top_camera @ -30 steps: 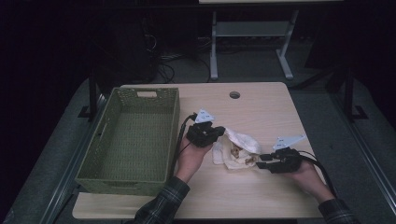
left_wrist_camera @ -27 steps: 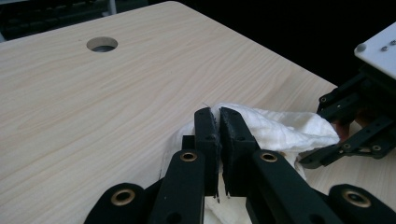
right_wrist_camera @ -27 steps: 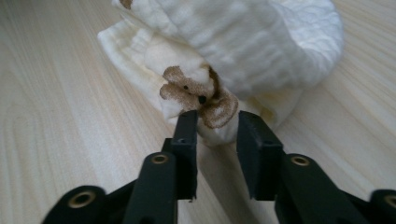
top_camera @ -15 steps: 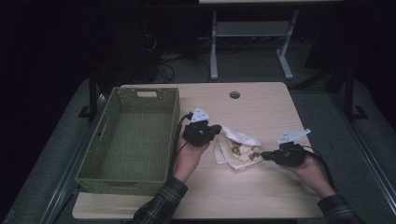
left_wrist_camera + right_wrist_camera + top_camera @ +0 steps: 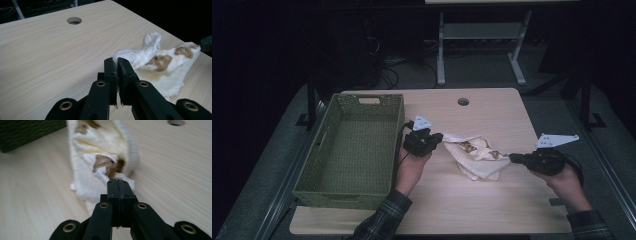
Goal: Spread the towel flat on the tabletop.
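Wooden table: both tongs, left and right, pinch the cloth ends; spreading and folding remain, I judge.

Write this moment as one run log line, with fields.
left gripper: shut on cloth | right gripper: shut on cloth | basket: empty

In the right gripper view the cloth runs off the top edge, and its far part is blurred, so the brown patches cannot be read as a pattern. The basket shows there as a cut-off corner. In the left gripper view the cloth's pinched edge is hidden between the black fingers. In the high view the basket's near wall hides its floor along that side.
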Available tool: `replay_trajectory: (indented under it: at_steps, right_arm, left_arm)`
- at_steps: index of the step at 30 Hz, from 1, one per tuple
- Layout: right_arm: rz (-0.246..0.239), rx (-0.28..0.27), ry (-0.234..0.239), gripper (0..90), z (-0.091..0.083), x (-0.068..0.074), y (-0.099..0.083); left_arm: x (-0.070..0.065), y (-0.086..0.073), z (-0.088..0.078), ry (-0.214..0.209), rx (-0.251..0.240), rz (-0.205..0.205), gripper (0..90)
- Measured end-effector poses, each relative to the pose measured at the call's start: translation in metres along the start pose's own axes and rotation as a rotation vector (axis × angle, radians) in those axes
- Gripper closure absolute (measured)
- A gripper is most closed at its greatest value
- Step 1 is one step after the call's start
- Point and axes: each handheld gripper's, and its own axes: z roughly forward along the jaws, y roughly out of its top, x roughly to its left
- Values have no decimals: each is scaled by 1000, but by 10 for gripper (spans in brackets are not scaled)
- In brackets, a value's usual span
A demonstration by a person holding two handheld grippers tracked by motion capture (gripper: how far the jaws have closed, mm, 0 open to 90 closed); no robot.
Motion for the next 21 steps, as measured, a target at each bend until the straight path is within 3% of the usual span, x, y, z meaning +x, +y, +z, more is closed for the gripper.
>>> replay_trajectory:
  at_steps: [3, 4, 11, 14, 15, 16, 21]
  right_arm:
    - [-34, 12, 61, 890, 9, 13, 2]
    - [-34, 12, 61, 890, 9, 13, 2]
    - [-104, 69, 189, 886, 46, 51, 12]
    - [-125, 93, 217, 880, 57, 60, 13]
    - [-143, 105, 228, 872, 62, 63, 14]
    - [-157, 118, 256, 796, 69, 70, 15]
    - [-138, 73, 259, 698, 60, 66, 20]
  left_arm:
    - [-1, -1, 1, -7, 8, 2, 857]
    - [-1, -1, 1, -7, 8, 2, 856]
    - [-2, -7, 7, -17, 39, 7, 853]
    - [-3, -10, 11, -20, 51, 6, 853]
    - [-3, -11, 13, -17, 60, 9, 853]
    - [-3, -12, 14, -18, 64, 12, 853]
    - [-2, -17, 18, -18, 87, 8, 853]
